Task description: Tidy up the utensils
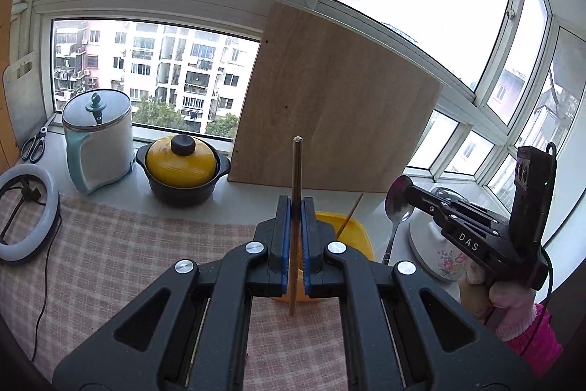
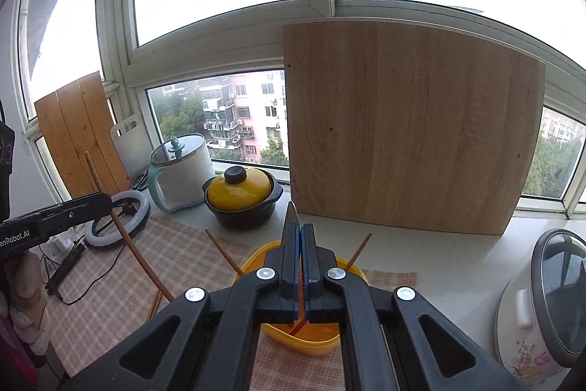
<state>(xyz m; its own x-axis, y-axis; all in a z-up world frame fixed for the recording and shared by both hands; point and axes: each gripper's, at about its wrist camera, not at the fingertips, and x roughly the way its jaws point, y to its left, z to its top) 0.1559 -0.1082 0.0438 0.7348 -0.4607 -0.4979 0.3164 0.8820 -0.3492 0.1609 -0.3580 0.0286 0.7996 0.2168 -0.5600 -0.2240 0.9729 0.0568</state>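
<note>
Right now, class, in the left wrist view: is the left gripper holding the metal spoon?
No: the left gripper clamps a wooden chopstick; the metal spoon is in the right gripper.

The left gripper (image 1: 296, 204) has its blue-padded jaws closed on a wooden chopstick (image 1: 296, 226), which stands upright between them, its tip above the fingertips and its lower end below. The right gripper (image 2: 300, 233) is clamped on a metal spoon (image 1: 397, 204), seen edge-on in its own camera; from the left wrist camera the bowl rises above its fingers and the handle hangs down. A pink-gloved right hand (image 1: 512, 303) holds that gripper's grip.
</note>
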